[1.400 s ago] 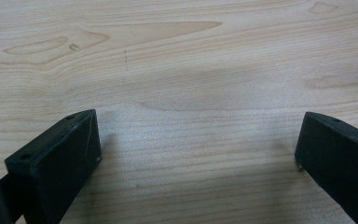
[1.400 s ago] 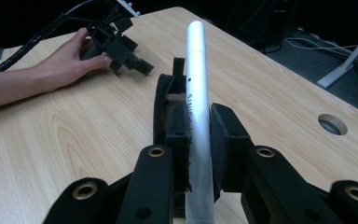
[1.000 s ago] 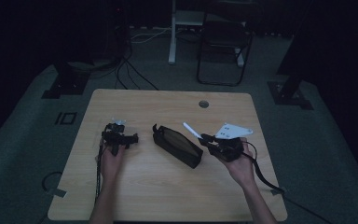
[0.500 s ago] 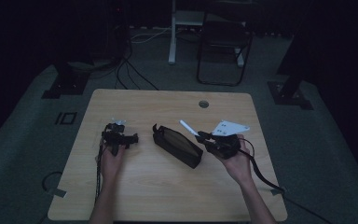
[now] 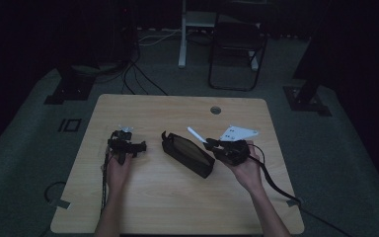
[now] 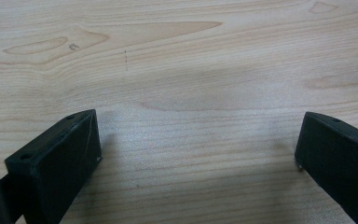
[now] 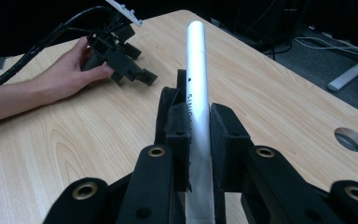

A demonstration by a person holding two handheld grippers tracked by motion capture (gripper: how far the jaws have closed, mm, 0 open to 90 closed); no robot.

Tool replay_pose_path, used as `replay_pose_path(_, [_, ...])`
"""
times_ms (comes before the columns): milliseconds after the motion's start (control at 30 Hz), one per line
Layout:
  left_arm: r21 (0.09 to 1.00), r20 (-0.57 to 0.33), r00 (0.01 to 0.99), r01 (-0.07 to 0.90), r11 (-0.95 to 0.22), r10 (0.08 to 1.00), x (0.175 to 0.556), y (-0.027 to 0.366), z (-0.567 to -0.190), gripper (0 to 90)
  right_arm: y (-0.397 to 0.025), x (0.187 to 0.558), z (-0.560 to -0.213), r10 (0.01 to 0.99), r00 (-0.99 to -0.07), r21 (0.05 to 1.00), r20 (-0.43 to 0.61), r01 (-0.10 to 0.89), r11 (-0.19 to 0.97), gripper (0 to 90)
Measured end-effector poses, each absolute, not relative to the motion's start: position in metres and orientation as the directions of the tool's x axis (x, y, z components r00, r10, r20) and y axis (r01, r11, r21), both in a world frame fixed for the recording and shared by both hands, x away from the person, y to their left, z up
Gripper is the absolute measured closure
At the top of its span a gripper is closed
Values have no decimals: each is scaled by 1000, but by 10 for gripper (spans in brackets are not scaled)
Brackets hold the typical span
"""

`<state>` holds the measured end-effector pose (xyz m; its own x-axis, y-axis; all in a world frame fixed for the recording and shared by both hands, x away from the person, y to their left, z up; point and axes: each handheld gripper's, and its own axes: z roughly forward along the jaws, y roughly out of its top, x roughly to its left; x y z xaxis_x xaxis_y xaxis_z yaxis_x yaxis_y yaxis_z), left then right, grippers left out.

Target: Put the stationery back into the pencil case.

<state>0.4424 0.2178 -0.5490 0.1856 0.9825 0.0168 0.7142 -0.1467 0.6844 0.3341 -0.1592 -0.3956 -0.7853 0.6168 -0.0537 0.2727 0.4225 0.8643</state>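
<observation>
While the left gripper (image 5: 140, 146) rests spread on the table (image 5: 177, 197), the right gripper (image 7: 199, 135) clamps a silver pen (image 7: 196, 70) above what looks like a black pouch (image 5: 187, 154)

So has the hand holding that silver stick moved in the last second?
Yes. The right gripper with the silver stick has slid left, toward the black pouch, which has stayed put; the stick's tip now sits nearer the pouch.
</observation>
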Motion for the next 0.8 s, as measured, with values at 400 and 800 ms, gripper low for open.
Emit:
replay_pose_path(400, [684, 17, 186, 714, -147, 982, 442, 218, -549, 5, -150, 340, -405, 597, -801, 861, -48, 270, 431, 787])
replay_pose_path(800, [684, 17, 186, 714, -147, 982, 442, 218, -549, 5, -144, 349, -413, 586, -809, 859, -38, 273, 434, 787])
